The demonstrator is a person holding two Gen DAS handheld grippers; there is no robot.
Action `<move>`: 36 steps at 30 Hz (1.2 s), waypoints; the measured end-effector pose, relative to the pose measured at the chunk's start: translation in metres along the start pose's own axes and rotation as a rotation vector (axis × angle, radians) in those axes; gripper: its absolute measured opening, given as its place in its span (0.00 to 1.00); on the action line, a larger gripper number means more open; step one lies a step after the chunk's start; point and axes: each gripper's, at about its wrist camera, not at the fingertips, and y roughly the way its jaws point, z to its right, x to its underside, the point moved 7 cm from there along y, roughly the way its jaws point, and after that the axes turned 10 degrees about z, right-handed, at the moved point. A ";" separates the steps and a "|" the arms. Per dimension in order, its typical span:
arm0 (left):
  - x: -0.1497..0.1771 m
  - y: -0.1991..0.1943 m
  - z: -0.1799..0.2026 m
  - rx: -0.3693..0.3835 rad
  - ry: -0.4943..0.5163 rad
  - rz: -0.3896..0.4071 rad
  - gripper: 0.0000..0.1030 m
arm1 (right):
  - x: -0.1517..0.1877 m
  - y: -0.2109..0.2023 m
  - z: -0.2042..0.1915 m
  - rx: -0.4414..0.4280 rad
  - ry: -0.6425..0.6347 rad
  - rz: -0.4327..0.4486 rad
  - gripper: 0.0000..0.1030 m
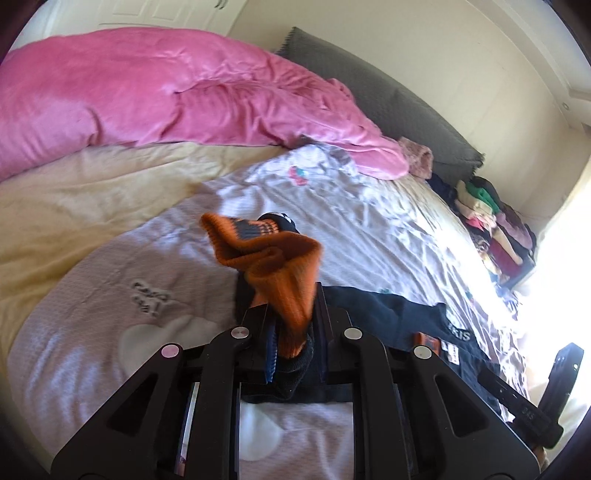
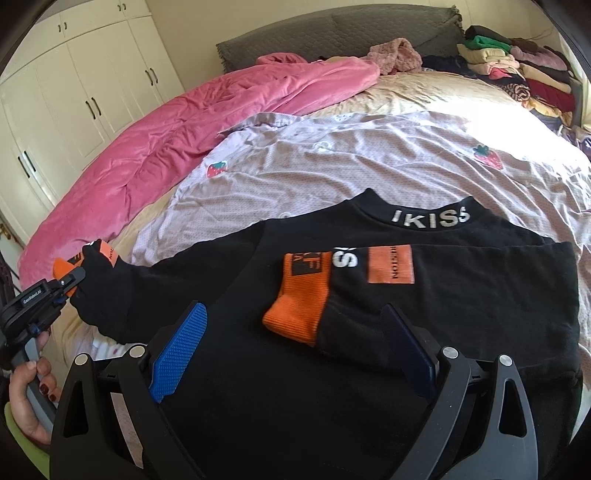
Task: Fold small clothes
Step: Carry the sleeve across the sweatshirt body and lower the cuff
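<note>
A black sweatshirt [image 2: 369, 369] with an "IKISS" collar and orange cuffs lies spread on the bed. Its right sleeve is folded across the chest, orange cuff [image 2: 299, 306] on top. My left gripper [image 1: 291, 317] is shut on the other sleeve's orange cuff [image 1: 280, 273] and holds it lifted off the bed; it also shows at the left of the right wrist view [image 2: 72, 282]. My right gripper [image 2: 295, 347] is open and empty, just above the sweatshirt's lower body, its blue pads [image 2: 181, 347] either side of the folded sleeve.
The sweatshirt rests on a lilac strawberry-print sheet [image 2: 369, 162]. A pink duvet [image 2: 166, 140] is bunched at the back left. A stack of folded clothes [image 2: 517, 70] sits at the far right by the grey headboard [image 2: 332, 26]. White wardrobes [image 2: 55, 92] stand to the left.
</note>
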 end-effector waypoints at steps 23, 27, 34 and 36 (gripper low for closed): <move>0.062 0.020 0.142 0.223 0.232 -0.142 0.03 | -0.015 -0.055 0.087 0.116 0.116 0.100 0.92; 0.080 0.024 0.159 0.255 0.265 -0.186 0.03 | -0.015 -0.061 0.100 0.138 0.130 0.107 0.92; 0.121 0.031 0.175 0.278 0.312 -0.278 0.09 | -0.012 -0.065 0.109 0.152 0.149 0.113 0.92; 0.129 0.032 0.176 0.280 0.318 -0.301 0.13 | -0.011 -0.065 0.107 0.149 0.146 0.110 0.92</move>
